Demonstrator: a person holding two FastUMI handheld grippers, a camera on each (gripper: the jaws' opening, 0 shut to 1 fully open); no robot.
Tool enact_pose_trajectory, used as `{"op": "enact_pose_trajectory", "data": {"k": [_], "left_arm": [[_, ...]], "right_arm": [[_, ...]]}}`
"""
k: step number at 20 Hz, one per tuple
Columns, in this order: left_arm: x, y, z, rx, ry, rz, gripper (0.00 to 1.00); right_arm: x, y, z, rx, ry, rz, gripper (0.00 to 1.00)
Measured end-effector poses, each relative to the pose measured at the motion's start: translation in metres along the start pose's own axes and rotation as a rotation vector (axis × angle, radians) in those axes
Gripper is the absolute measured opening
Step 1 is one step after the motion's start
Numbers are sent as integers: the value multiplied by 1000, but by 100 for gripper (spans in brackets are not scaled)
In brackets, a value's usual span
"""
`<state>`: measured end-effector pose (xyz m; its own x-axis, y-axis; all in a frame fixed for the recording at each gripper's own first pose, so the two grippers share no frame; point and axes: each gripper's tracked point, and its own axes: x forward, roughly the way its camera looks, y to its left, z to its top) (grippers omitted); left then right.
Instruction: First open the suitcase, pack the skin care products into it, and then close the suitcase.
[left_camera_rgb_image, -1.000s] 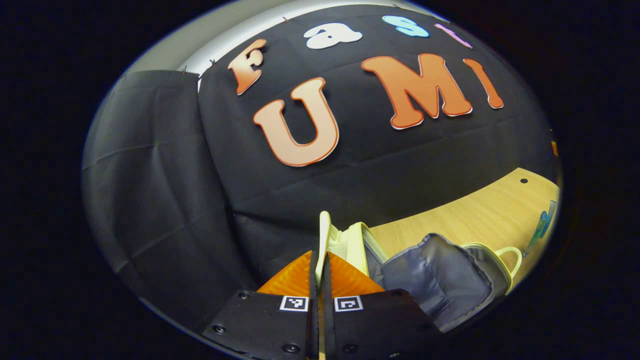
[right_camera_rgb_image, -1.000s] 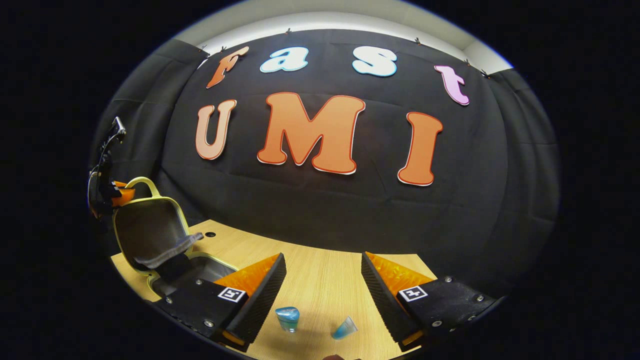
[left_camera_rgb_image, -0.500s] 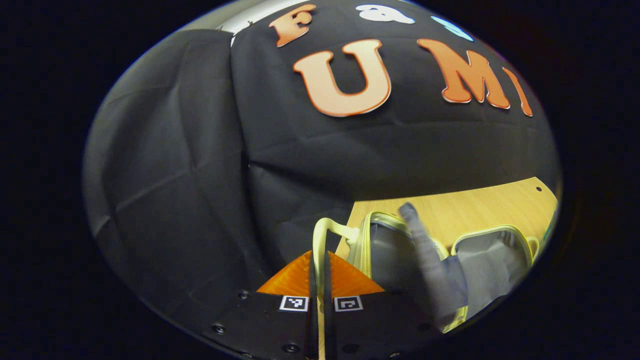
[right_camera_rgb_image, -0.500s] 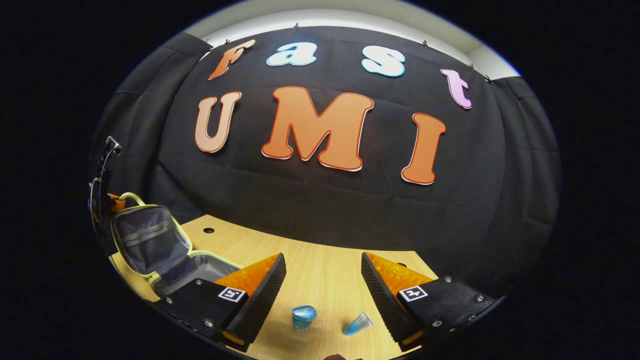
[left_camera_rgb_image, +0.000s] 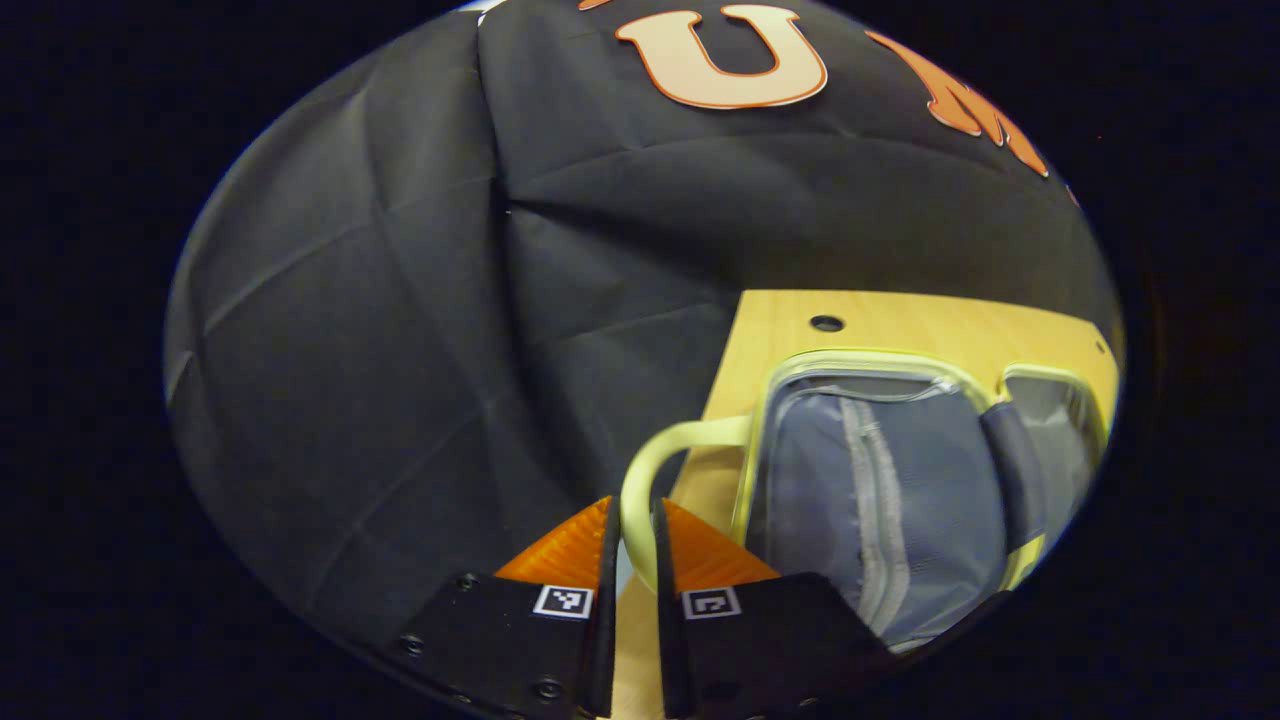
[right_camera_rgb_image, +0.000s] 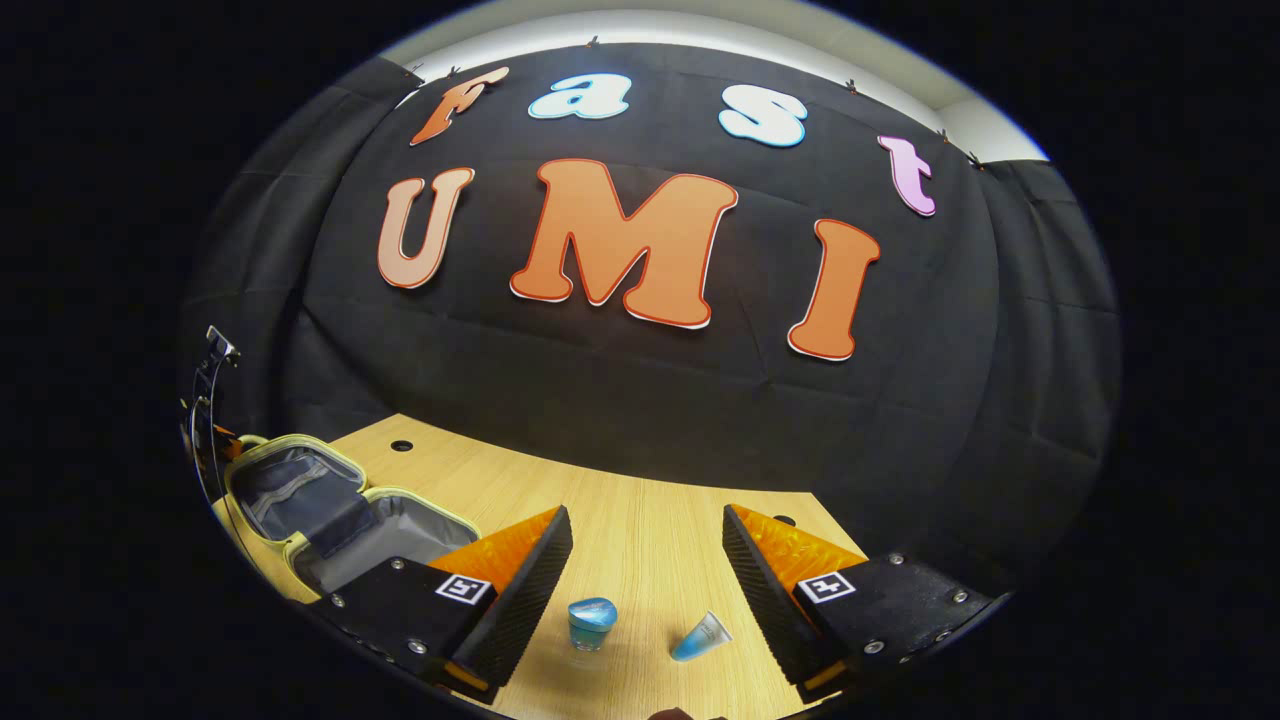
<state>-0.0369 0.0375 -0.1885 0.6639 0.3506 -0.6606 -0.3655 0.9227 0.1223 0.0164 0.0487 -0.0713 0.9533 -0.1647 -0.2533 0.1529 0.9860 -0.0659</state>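
Right gripper (right_camera_rgb_image: 647, 560) gapes wide over the small blue-lidded jar (right_camera_rgb_image: 591, 622) (dead ahead), pale-yellow open suitcase (right_camera_rgb_image: 330, 500) leftward.

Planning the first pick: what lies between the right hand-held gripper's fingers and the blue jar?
Nothing: in the right gripper view, bare wooden table separates the open right hand-held gripper from the blue jar.

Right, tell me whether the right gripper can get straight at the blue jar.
Probably yes: the right gripper is open, the blue jar stands on bare table just ahead between its fingers, and nothing lies between them.
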Motion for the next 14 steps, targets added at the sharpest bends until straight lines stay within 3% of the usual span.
{"op": "enact_pose_trajectory", "data": {"k": [2,4,8,10,13,14], "left_arm": [[-4,-13,11,-36,-22,-10,18],[-28,-20,30,-46,-70,-17,25],[-84,-70,76,-17,-197,-85,75],[-109,-99,94,15,-259,-126,79],[-144,-165,118,39,-320,-223,99],[-157,-188,123,41,-337,-248,99]], "right_arm": [[1,-7,-4,2,5,-2,96],[1,-15,-9,10,7,-5,96],[4,-30,-18,19,14,3,96],[5,-36,-25,21,19,13,96],[8,-44,-38,28,31,38,96],[9,-47,-43,29,39,46,96]]}}
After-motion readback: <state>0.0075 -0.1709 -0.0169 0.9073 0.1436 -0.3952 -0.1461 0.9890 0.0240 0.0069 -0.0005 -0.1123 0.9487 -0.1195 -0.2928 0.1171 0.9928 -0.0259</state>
